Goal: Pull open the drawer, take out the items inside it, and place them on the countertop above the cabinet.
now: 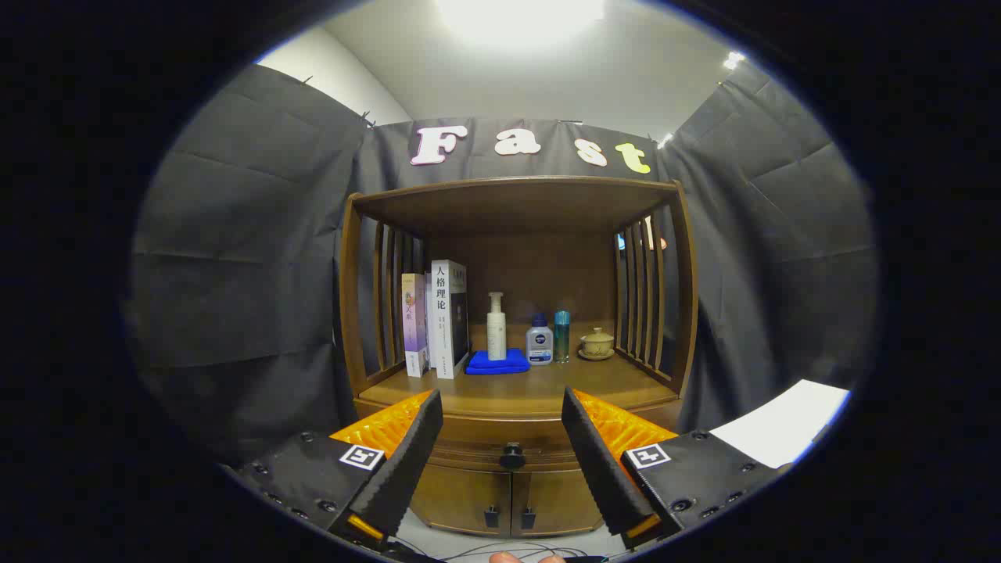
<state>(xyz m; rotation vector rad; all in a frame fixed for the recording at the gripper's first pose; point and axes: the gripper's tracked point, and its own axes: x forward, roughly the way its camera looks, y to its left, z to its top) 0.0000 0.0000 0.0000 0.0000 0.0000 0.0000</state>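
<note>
Nothing of the task looks done yet. The tongs (502,438) stand wide apart and hold nothing, aimed at the wooden cabinet (516,313) from a little way off.

Going left to right along the bench (532,391) on top of the cabinet: two upright books (438,320) at the far left, a folded blue cloth (497,362) with a white pump bottle (496,327) behind or on it, then a squat bottle with a dark cap (539,341), a slim teal bottle (561,336), and a small lidded cup on a saucer (597,344) at the right. Whether any of these came out of the drawer cannot be told.

Below the bench's front edge, the drawer (512,453) sits flush and closed, its round dark knob (512,455) showing between the two fingers and beyond their tips, not touched. What lies inside is hidden. Under the drawer are two small doors (510,500), also closed.

So every step appears to remain: closing in on the knob, gripping it, pulling the drawer out, lifting each item and setting it on the bench. The free space on the bench is mostly toward the near edge, in front of the row of things, which seems the likeliest place for them.
</note>
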